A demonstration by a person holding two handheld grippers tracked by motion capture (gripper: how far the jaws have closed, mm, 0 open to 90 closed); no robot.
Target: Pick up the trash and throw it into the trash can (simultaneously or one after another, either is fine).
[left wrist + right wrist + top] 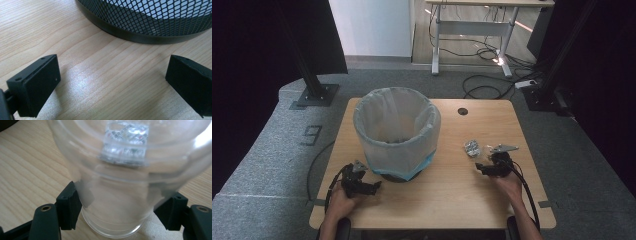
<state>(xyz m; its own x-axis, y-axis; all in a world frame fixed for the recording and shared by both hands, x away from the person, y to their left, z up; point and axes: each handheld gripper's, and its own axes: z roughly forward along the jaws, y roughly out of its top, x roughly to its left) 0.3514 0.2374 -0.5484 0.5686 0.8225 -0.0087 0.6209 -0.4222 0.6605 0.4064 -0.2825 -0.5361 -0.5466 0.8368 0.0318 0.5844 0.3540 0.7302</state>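
Right gripper (117, 212) clamps clear plastic cup (120, 177) — label inside; lined bin (397, 131) beside.

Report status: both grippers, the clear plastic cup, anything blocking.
Left gripper open on bare table. Right gripper shut on clear plastic cup lying sideways. Mesh wastebasket with white liner stands between them.

Bench: light wooden bench (442, 200) with rounded corners and a small round black cable hole (462, 111) near its far edge.
Floor: grey carpet (267, 165), with a dark "9" marked on it (312, 134) left of the bench.
Far furniture: white metal-framed desk (472, 27) with a pale wooden top.
Cables: black cables (484, 87) looped on the floor under and before that desk.
Wall: white panel (372, 25) at the back.
Posts: black metal posts on square foot plates (314, 95), both sides.
Light: bright glare spot (498, 60) by the desk's foot.
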